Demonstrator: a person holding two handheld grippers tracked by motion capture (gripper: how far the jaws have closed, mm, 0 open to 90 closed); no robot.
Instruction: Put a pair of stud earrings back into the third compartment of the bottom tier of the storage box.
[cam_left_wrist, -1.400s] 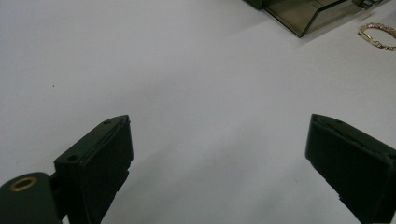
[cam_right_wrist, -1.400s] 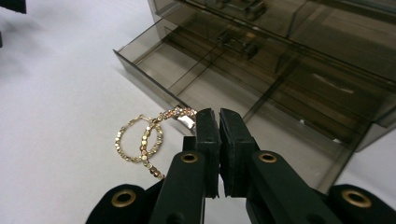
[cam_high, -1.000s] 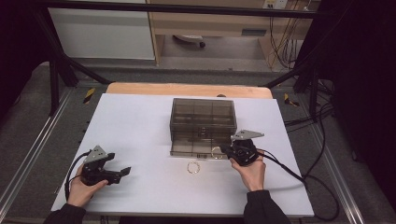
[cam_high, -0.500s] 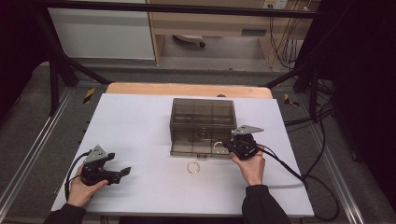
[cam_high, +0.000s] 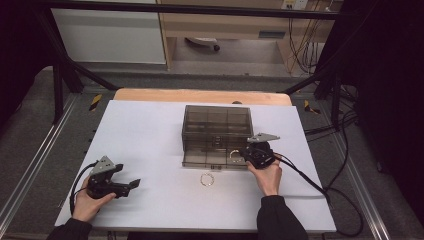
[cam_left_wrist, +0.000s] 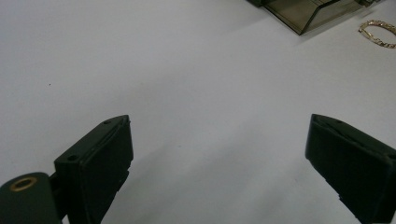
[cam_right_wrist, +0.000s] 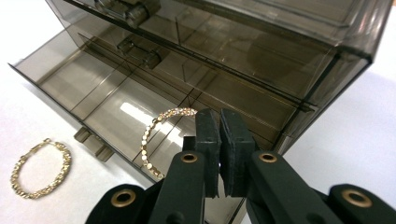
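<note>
A smoky clear drawer box (cam_high: 216, 122) stands mid-table with its bottom drawer (cam_high: 212, 160) pulled out. My right gripper (cam_high: 246, 154) is at the drawer's right end, shut on a gold bracelet (cam_high: 234, 155). In the right gripper view the gripper (cam_right_wrist: 219, 116) pinches one end of this bracelet (cam_right_wrist: 152, 137), which hangs in an arc over a compartment of the drawer (cam_right_wrist: 93, 88). A second gold bracelet (cam_high: 207, 179) (cam_right_wrist: 39, 170) lies on the table before the drawer. My left gripper (cam_high: 131, 185) (cam_left_wrist: 217, 140) rests open near the front left, holding nothing.
The white table top (cam_high: 150, 130) has free room on the left and at the front. The second bracelet (cam_left_wrist: 379, 33) and a drawer corner (cam_left_wrist: 308, 11) lie far off in the left gripper view. The right gripper's cable (cam_high: 310, 182) trails to the right.
My right gripper has moved a little forward and left with the bracelet, bringing it over the open drawer. The left gripper has stayed put.
</note>
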